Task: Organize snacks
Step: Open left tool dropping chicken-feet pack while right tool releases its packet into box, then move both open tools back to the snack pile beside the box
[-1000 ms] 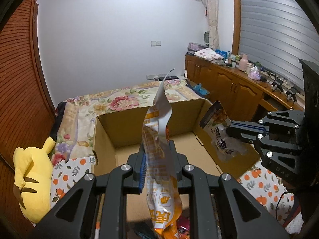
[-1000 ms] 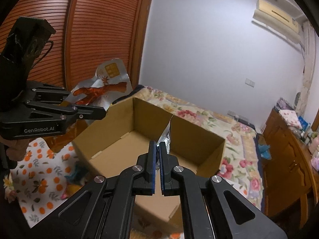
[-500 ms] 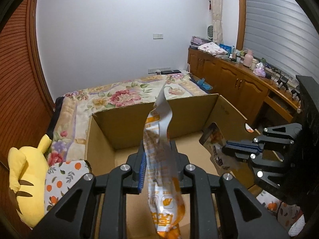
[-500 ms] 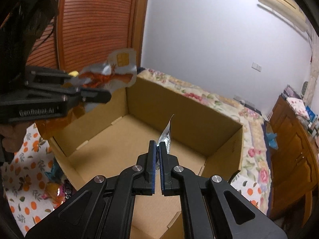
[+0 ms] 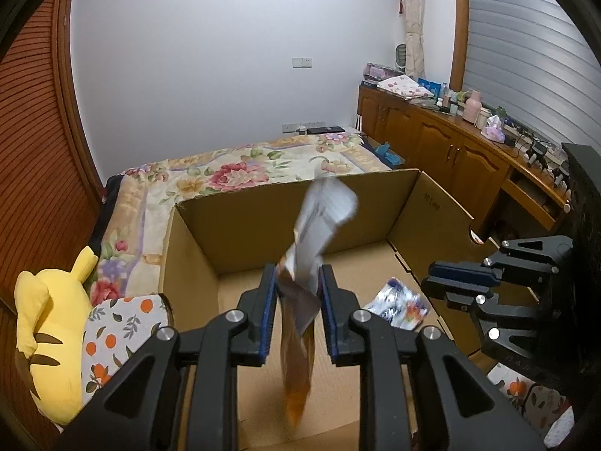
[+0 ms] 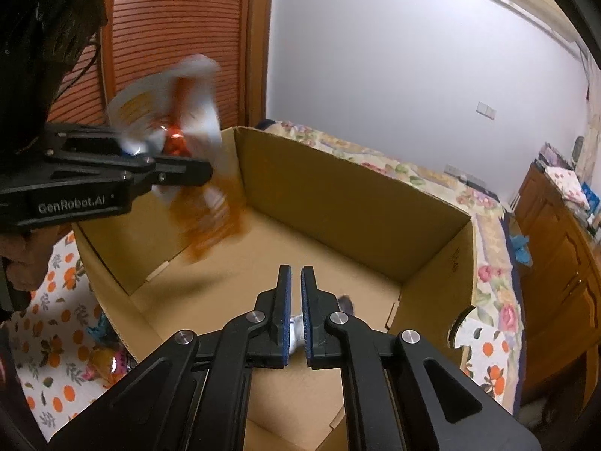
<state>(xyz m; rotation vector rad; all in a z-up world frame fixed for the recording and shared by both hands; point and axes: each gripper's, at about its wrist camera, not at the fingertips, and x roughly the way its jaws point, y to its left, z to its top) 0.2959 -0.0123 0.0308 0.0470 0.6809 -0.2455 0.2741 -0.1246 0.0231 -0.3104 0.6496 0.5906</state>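
An open cardboard box (image 5: 244, 233) (image 6: 338, 203) lies below both grippers. My left gripper (image 5: 296, 282) (image 6: 204, 173) hangs over its left part, jaws opening. An orange and white snack bag (image 5: 300, 338) (image 6: 203, 221) is between them, blurred and slipping down, with the pads no longer pressing on it. My right gripper (image 6: 296, 274) (image 5: 430, 287) is over the right part of the box, its jaws opening to a narrow gap with nothing in it. A small white and blue snack packet (image 5: 398, 306) (image 6: 295, 332) lies on the box floor under it.
The box rests on an orange-print cloth (image 5: 116, 323) beside a yellow plush toy (image 5: 49, 338). Loose snacks (image 6: 109, 364) lie on the cloth left of the box. A floral bed (image 5: 244, 173) is behind, wooden cabinets (image 5: 450, 150) at right, a slatted wooden door (image 6: 169, 37) at left.
Both grippers sank over the box. The right jaws parted and the small packet dropped to the box floor. The left jaws parted too, and the orange bag is sliding down between them.
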